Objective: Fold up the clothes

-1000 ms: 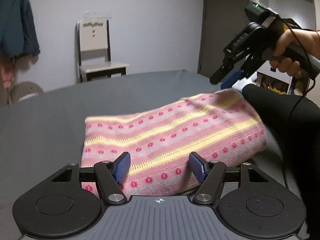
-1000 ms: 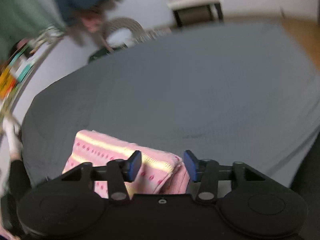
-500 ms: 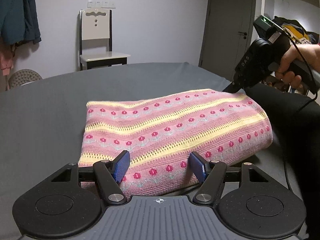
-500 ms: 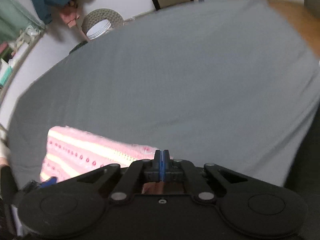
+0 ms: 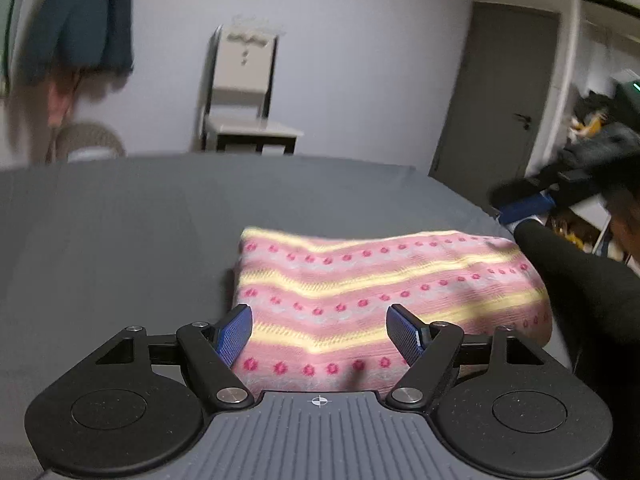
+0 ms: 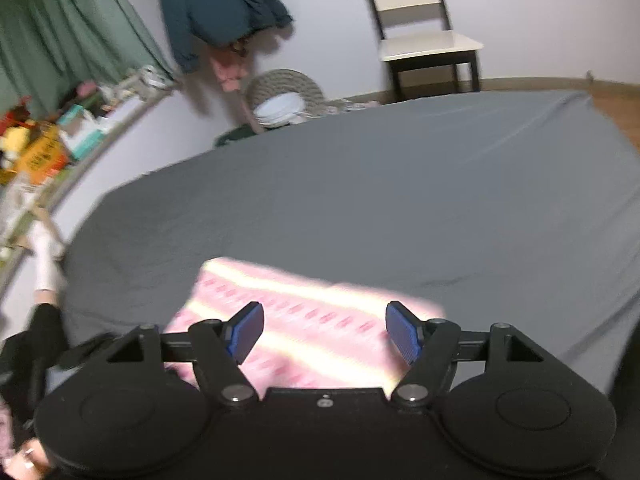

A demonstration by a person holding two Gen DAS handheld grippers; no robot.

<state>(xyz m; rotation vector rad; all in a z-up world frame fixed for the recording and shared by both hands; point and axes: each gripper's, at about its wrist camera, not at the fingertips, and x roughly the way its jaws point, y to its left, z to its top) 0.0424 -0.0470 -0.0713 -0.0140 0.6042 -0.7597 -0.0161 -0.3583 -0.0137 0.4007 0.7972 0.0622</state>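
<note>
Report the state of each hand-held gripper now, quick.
Left hand-held gripper: open, holding nothing, over the near edge of the folded pink sweater.
Right hand-held gripper: open, holding nothing, above the same sweater.

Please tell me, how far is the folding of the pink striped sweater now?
Done: the pink sweater lies on the grey sheet as a compact folded rectangle. In hand: nothing; the left gripper and right gripper are both open above it. Left: perhaps only smoothing; no other unfolded garment shows on the sheet.
</note>
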